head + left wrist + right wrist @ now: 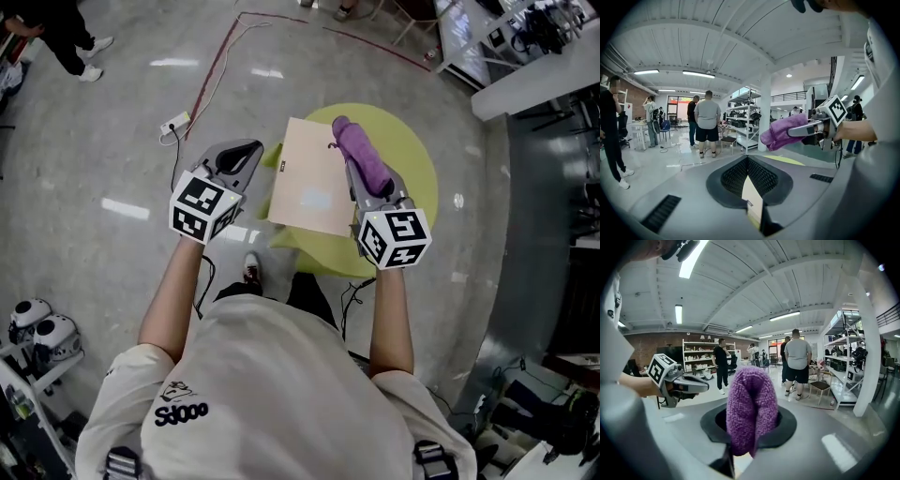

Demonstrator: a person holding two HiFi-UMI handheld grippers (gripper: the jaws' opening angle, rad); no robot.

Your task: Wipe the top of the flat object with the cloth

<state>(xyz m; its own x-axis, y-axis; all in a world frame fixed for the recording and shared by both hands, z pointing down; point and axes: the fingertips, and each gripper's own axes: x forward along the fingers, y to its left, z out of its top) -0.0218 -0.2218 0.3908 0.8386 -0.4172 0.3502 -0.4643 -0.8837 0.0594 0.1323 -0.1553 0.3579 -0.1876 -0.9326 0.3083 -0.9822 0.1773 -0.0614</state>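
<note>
**Purple cloth held over the board's right edge**

Head view: a pale flat board [309, 187] lies on a round yellow-green table [420, 178]. The right gripper [361, 174] reaches over the board's right edge, with a rolled purple cloth [359, 150] sticking out ahead of its jaws. From this angle I cannot tell whether the cloth touches the board. The left gripper [251, 150] is held just left of the board, apart from it, over the grey floor. A power strip [175, 124] lies on the floor farther left.

Left gripper view: the left gripper [747, 159] has its dark pads pressed together at the tips, with nothing pinched. A strip of the board [752, 199] shows through the slit below them. To the right, the right gripper [806, 130] carries the cloth [780, 133] level above the table [787, 160]. People [707, 122] stand in the hall behind.

Right gripper view: the right gripper [751, 427] is clamped on the cloth [752, 401], which bulges up from between its jaws. The left gripper [693, 385] is at the left.
</note>
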